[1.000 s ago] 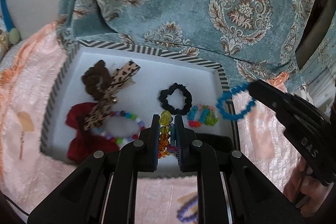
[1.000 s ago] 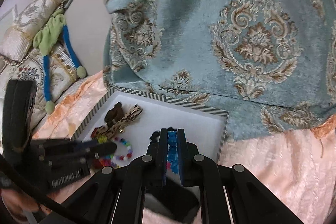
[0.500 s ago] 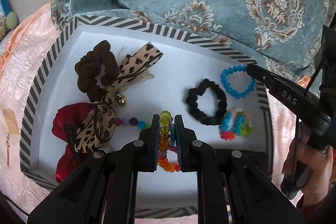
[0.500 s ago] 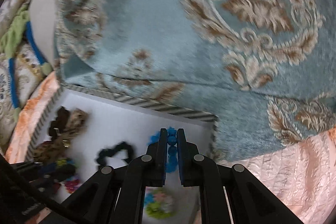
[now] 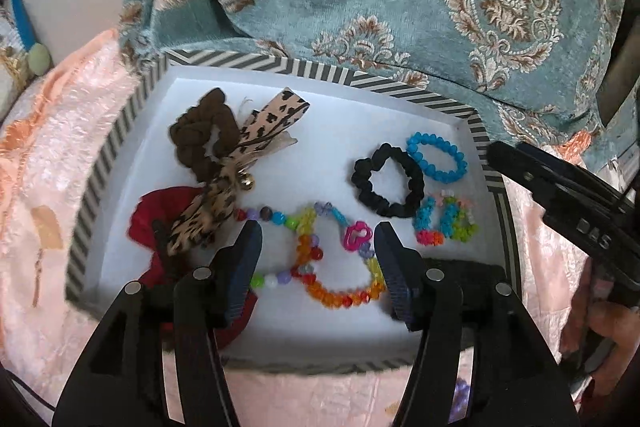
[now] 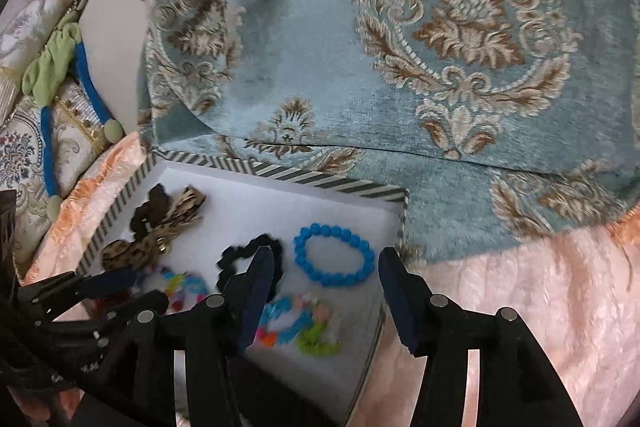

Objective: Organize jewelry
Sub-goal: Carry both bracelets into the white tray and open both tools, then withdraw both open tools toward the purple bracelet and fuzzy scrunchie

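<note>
A white tray with a striped rim (image 5: 320, 69) (image 6: 320, 181) lies on the peach cover. My left gripper (image 5: 318, 233) is open above an orange-yellow bead bracelet (image 5: 340, 297) lying in the tray. My right gripper (image 6: 326, 263) is open and empty just above a blue bead bracelet (image 6: 334, 261) (image 5: 437, 157) lying at the tray's right side. Beside it lie a black scrunchie (image 5: 388, 186) (image 6: 250, 259) and a multicolour band (image 5: 446, 221) (image 6: 298, 323). The right gripper also shows at the right of the left wrist view (image 5: 560, 187).
At the tray's left are a brown scrunchie (image 5: 204, 137), a leopard bow (image 5: 240, 163), a red scrunchie (image 5: 160, 211) and a mixed bead string (image 5: 280, 217). A teal patterned cushion (image 6: 440, 27) rises behind the tray. Peach plush cover (image 6: 540, 287) surrounds it.
Both grippers have opened. The orange bracelet and the blue bracelet have dropped out of the jaws and now lie in the tray.
</note>
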